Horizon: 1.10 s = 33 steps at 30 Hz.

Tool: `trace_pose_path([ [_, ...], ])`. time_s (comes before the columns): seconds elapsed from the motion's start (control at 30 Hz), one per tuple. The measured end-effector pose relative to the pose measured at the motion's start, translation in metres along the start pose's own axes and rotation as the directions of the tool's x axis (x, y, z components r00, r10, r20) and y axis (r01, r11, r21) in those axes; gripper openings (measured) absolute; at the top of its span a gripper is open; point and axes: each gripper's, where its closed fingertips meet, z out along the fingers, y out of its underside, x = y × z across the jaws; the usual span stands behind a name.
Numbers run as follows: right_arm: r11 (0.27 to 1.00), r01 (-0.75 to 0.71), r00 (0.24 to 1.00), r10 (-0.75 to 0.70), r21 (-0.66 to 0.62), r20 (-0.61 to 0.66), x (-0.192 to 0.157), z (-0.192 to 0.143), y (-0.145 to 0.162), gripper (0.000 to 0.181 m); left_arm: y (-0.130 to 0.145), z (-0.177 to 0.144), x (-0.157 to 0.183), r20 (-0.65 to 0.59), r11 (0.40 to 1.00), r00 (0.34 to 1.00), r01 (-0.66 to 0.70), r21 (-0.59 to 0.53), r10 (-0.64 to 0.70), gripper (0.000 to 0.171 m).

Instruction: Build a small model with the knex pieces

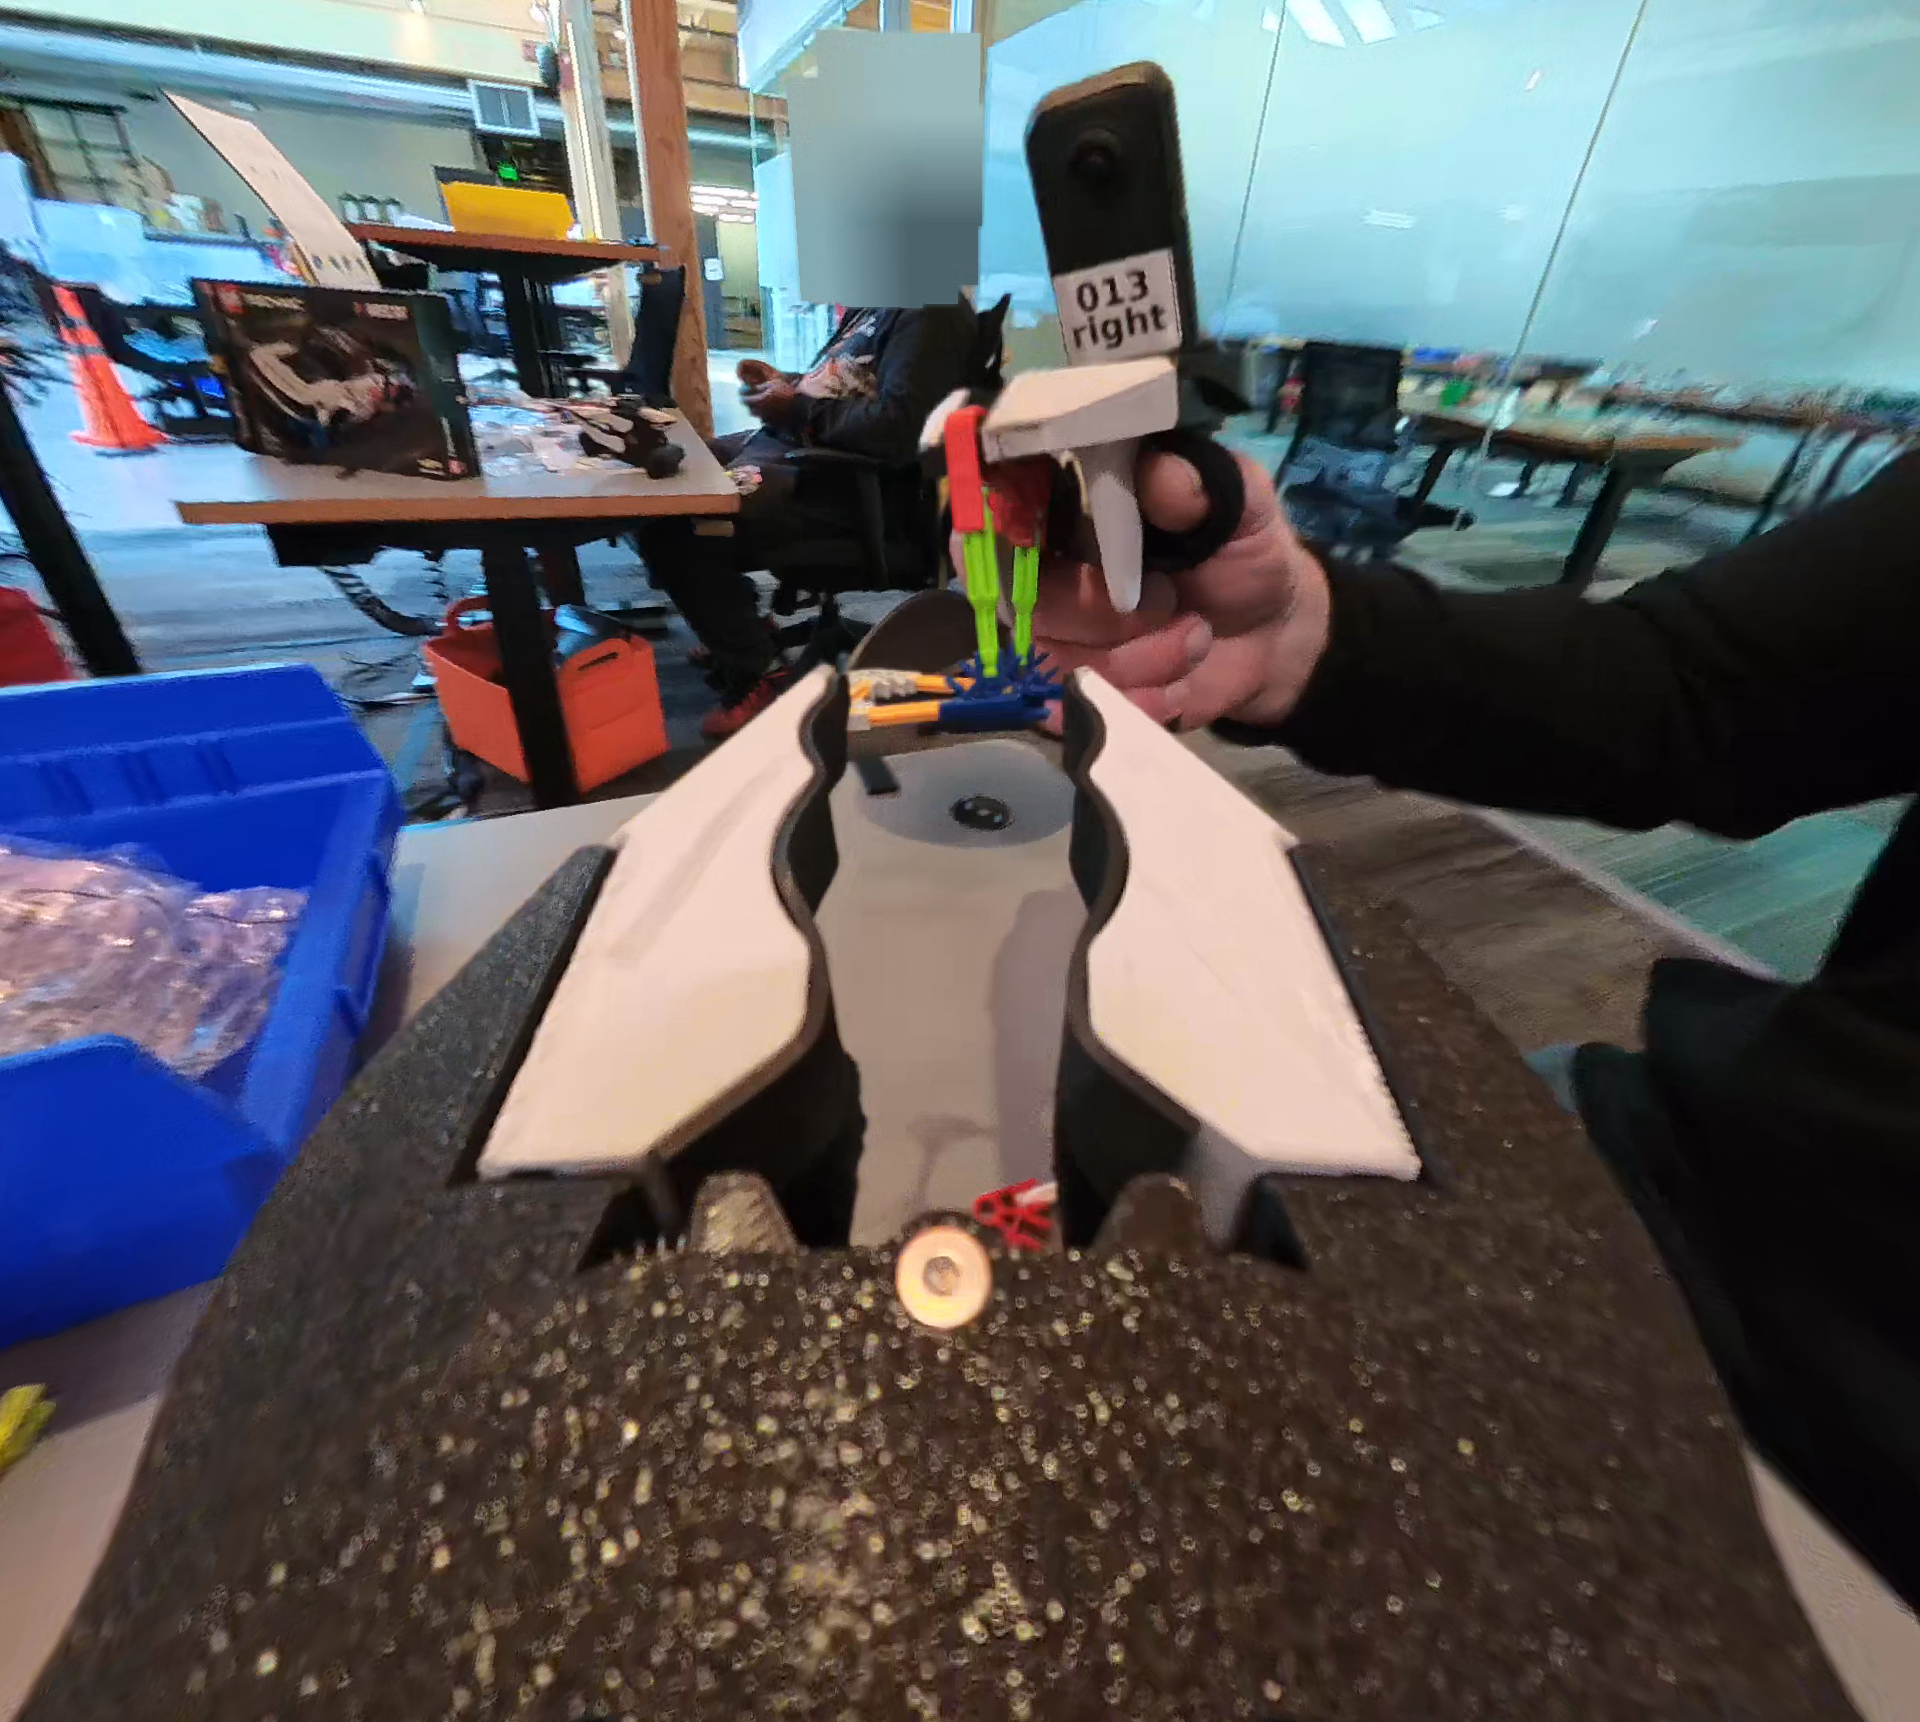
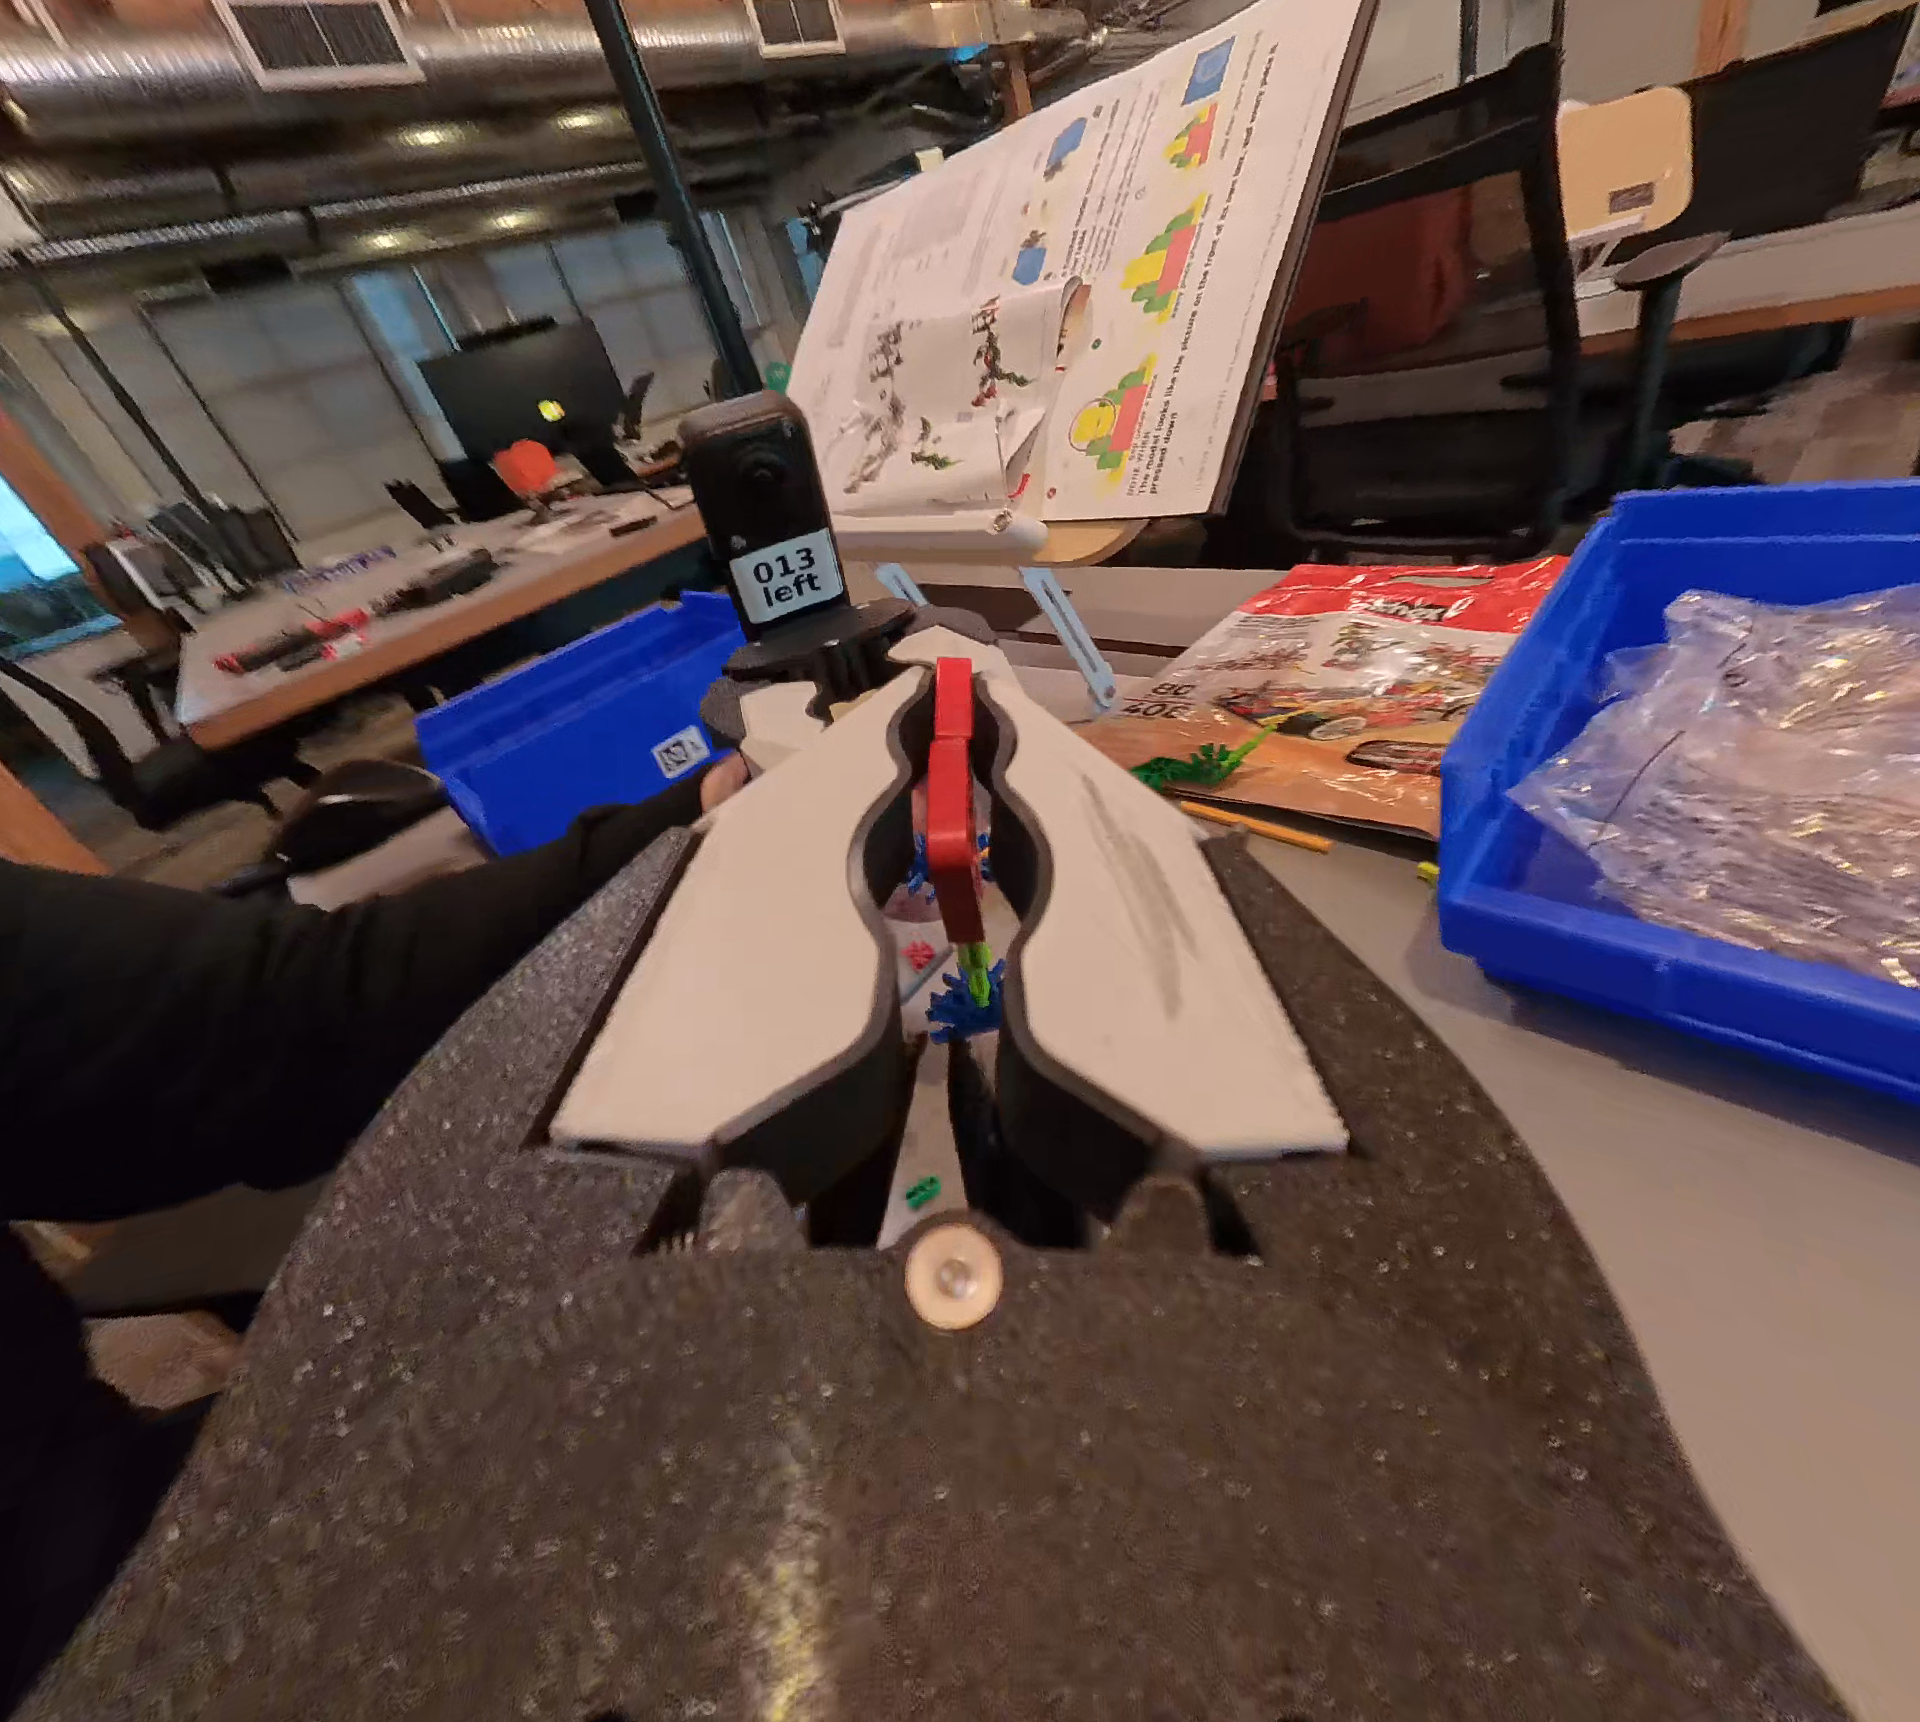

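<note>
My left gripper (image 1: 956, 698) holds a toy rod-and-connector assembly at its tips: blue connectors (image 1: 997, 704) with yellow rods (image 1: 899, 714). Two green rods (image 1: 982, 602) rise from the blue connectors to a red rod (image 1: 964, 467). My right gripper (image 1: 971, 425), held by a hand, grips that red rod from above. In the right wrist view my right gripper (image 2: 951, 685) is shut on the red rod (image 2: 951, 799). A green rod (image 2: 974, 957) and a blue connector (image 2: 966, 1002) hang below it. The left gripper (image 2: 800, 716) shows behind.
Blue bins (image 1: 208, 1049) (image 2: 1558, 841) hold clear plastic bags; another blue bin (image 2: 582, 716) stands behind. A toy package (image 2: 1351, 696) and an open booklet on a stand (image 2: 1091, 270) are on the grey table (image 2: 1558, 1257). Small loose pieces (image 1: 1013, 1210) (image 2: 920, 1191) lie below. A person (image 1: 831, 446) sits beyond. Spacing between my two grippers at the tips: around 4 cm.
</note>
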Motion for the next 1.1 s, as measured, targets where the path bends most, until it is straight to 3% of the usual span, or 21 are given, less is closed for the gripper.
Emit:
trace_pose_path([
  [0.1,0.997,-0.08,0.996,0.079,0.014,0.049,-0.005,0.0,-0.002,0.004,0.012,0.003,0.002,0.036,0.983,0.988,-0.147,-0.109,0.152,0.042],
  [0.3,0.984,-0.177,0.978,0.176,-0.003,0.113,-0.014,0.002,-0.003,0.004,0.009,0.017,0.017,0.022,0.949,0.958,-0.281,-0.142,0.287,0.035],
  [0.5,0.991,-0.131,0.988,0.131,-0.003,0.083,-0.01,0.001,-0.001,0.005,0.01,0.022,0.029,-0.044,0.962,0.971,-0.238,-0.135,0.234,0.018],
  [0.8,0.999,0.019,1.0,-0.019,-0.029,-0.005,0.002,-0.004,0.007,0.004,0.012,0.025,0.032,-0.105,0.992,0.991,-0.091,-0.084,0.082,0.016],
  [1.1,0.976,0.189,0.977,-0.198,-0.109,-0.077,0.012,-0.003,0.02,0.006,0.028,0.025,0.028,-0.134,0.994,0.991,-0.008,-0.11,-0.007,0.016],
])
